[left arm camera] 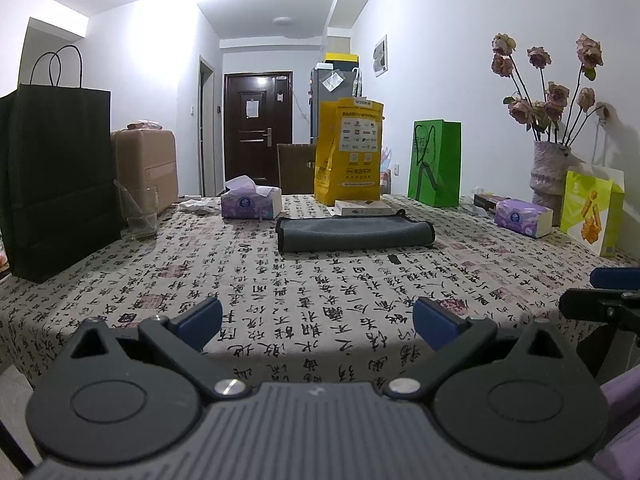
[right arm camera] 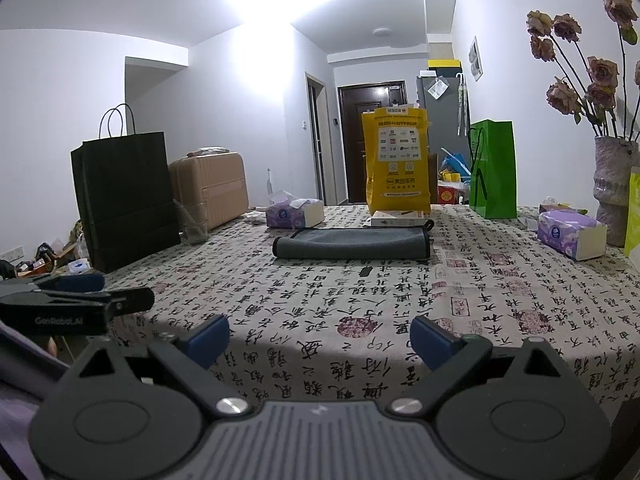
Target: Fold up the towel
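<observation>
A grey towel [left arm camera: 354, 232] with a dark edge lies folded flat on the patterned tablecloth [left arm camera: 280, 280], toward the far side of the table. It also shows in the right wrist view [right arm camera: 352, 243]. My left gripper [left arm camera: 318, 322] is open and empty at the near table edge, well short of the towel. My right gripper [right arm camera: 320, 336] is open and empty, also at the near edge. The right gripper shows at the right border of the left wrist view [left arm camera: 600, 292]. The left gripper shows at the left of the right wrist view [right arm camera: 80, 296].
A black paper bag [left arm camera: 60, 176] and a glass [left arm camera: 140, 212] stand at the left. Tissue boxes [left arm camera: 252, 202] [left arm camera: 524, 216], a yellow bag [left arm camera: 348, 152], a green bag [left arm camera: 436, 162], a flat box [left arm camera: 360, 208] and a vase of dried roses [left arm camera: 550, 172] line the far and right sides.
</observation>
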The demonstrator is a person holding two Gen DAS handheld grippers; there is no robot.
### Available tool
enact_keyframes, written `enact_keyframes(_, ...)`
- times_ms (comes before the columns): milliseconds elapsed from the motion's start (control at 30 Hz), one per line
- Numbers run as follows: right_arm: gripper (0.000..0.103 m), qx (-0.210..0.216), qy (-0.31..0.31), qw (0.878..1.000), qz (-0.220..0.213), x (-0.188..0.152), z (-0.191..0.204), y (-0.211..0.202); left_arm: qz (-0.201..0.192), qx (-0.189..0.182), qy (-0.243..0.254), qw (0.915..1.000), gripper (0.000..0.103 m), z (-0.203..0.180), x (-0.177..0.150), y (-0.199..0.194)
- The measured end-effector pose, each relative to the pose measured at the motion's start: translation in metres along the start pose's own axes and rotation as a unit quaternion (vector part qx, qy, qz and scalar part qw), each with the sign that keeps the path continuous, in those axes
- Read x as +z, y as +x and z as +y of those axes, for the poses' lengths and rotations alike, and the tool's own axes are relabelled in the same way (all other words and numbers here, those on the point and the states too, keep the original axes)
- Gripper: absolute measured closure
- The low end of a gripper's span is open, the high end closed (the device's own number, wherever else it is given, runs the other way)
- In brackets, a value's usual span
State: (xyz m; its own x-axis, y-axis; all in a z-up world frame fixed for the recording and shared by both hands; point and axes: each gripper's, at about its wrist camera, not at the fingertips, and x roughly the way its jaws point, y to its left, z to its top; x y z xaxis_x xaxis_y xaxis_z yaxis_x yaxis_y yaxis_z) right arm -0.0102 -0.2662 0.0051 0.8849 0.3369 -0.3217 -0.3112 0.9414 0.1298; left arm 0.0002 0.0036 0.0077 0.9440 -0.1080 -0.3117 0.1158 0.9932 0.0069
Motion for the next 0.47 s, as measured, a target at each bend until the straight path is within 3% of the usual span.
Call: enact_keyframes(467,0.005,0.002,0.002,1.0,0.002,-0.0003,0.0001,0.0013,-0.005,-0.004,0.002,1.0,0.0,0.0006,0.0017,0.0)
